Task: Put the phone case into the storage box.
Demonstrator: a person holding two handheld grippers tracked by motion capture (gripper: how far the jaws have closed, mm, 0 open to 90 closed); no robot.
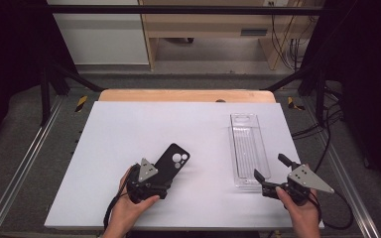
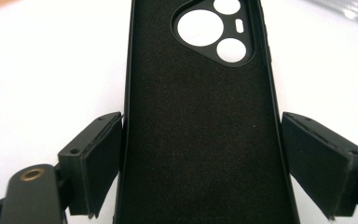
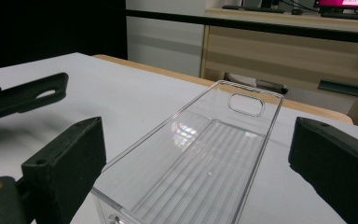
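A black phone case [image 1: 174, 159] lies inside-up on the white table [image 1: 129, 129], its camera cutouts at the far end. My left gripper [image 1: 150, 181] holds the case's near end. In the left gripper view the black phone case [image 2: 200, 116] runs between the two pads [image 2: 102, 154], which press on its long edges. A clear plastic tray [image 1: 248, 144] lies lengthwise at the right. My right gripper [image 1: 269, 166] stands open at the tray's near end. In the right gripper view the clear plastic tray [image 3: 205, 158] stretches away between the wide-apart pads [image 3: 70, 154].
The table's wooden back edge [image 1: 186, 95] lies beyond the white surface. Metal rails [image 1: 25, 158] run along both sides. Cables [image 1: 322, 129] hang at the right, past the table's edge. A wooden desk [image 3: 284, 42] stands behind.
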